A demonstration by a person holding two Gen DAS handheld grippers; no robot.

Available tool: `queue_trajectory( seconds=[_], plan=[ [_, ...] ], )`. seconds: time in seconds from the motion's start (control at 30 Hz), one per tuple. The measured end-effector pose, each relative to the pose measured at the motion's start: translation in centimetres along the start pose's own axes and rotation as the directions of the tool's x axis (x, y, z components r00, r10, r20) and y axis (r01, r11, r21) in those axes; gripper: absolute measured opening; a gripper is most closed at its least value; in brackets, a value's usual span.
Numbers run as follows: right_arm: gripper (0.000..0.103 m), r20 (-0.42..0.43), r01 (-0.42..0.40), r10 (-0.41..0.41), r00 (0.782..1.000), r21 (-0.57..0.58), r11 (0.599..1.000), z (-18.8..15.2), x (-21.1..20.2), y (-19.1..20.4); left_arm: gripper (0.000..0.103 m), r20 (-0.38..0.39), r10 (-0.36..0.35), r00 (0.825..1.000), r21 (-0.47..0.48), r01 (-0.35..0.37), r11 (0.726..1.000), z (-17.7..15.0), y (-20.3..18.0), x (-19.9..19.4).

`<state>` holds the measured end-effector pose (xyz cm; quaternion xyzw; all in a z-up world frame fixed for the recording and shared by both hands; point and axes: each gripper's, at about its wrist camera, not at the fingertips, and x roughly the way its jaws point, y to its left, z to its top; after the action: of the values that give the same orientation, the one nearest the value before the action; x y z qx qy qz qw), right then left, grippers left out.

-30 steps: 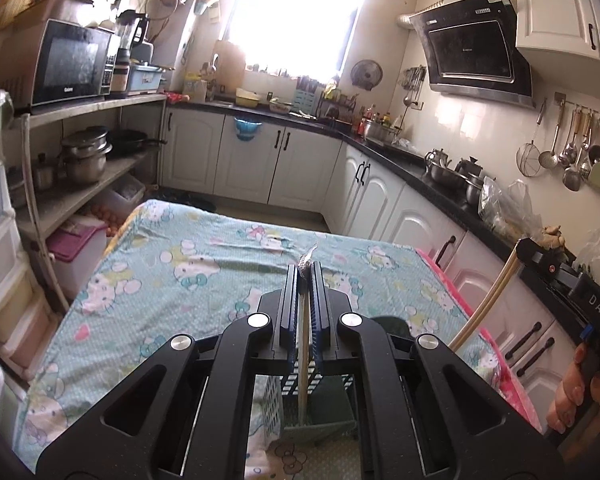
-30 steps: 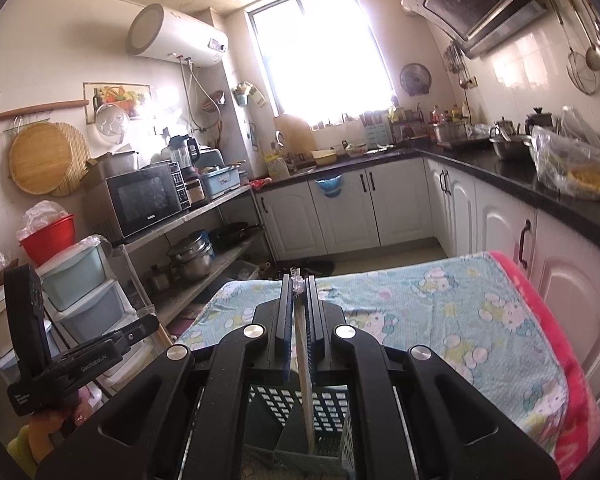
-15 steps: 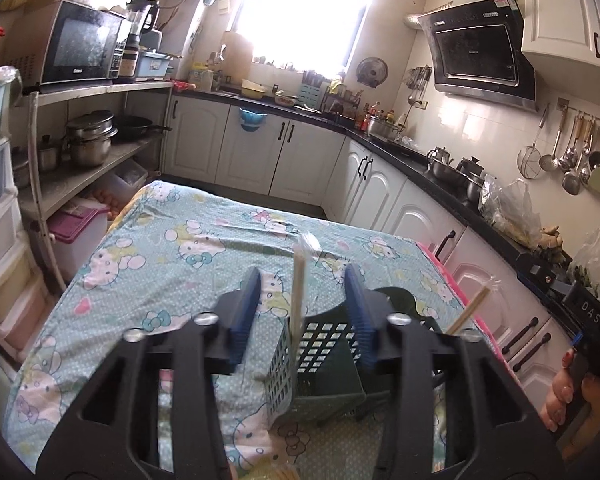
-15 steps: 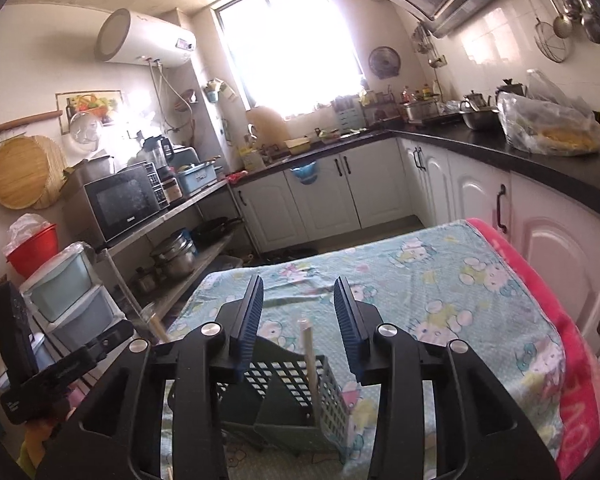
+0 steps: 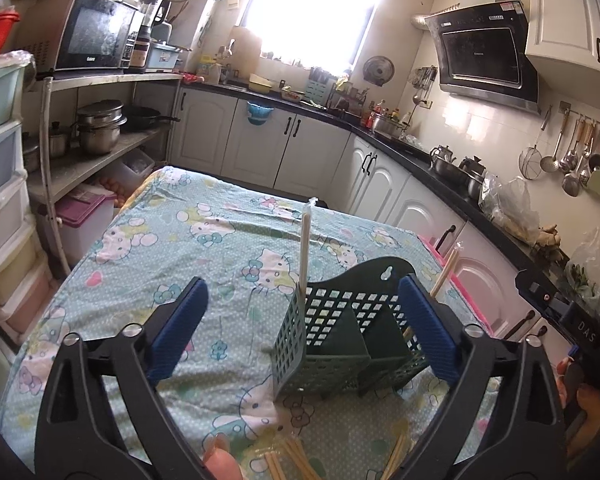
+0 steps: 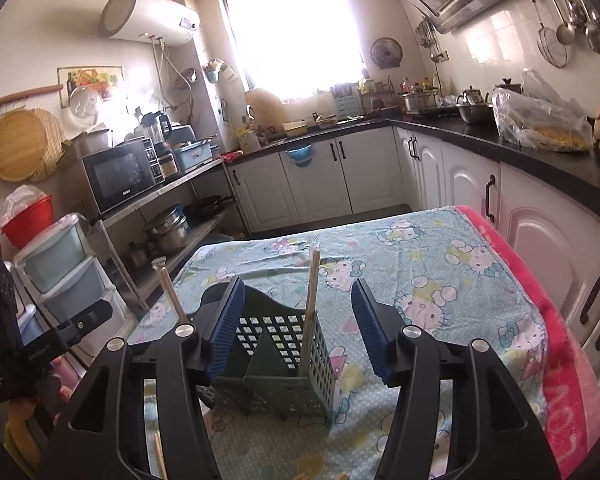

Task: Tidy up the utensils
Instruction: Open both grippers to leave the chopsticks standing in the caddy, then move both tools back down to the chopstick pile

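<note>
- Left wrist view looks forward and slightly down between its own fingers, close above the green utensil basket, from the basket's left side
- Right wrist view faces likewise from the basket's right side
- Both share the basket, the patterned tablecloth, the window

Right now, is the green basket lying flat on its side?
No, the green basket stands upright on the patterned cloth, with a wrapped chopstick pair sticking up out of it.

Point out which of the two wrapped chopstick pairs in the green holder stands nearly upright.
The pair at the holder's meshed left corner in the left wrist view stands nearly upright; the other pair leans away to the right.
</note>
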<state>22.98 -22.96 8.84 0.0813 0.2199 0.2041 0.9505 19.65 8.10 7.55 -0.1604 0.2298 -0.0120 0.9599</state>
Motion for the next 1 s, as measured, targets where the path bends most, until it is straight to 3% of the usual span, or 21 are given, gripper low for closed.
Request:
queue_trajectory(
  seconds=[0.5,1.0],
  plan=[
    [0.062,-0.016,-0.014,0.014,1.0,-0.054,0.998,-2.7,-2.3,1.5,0.092,-0.001,-0.006,1.0,0.011,0.007,1.0,-2.7,0.4,-2.4],
    [0.063,-0.097,-0.042,0.034,0.995,-0.076,0.996,-6.2,-2.9,2.3,0.092,-0.034,0.009,0.999,0.032,-0.008,0.999,-5.2,0.5,-3.6]
  ],
)
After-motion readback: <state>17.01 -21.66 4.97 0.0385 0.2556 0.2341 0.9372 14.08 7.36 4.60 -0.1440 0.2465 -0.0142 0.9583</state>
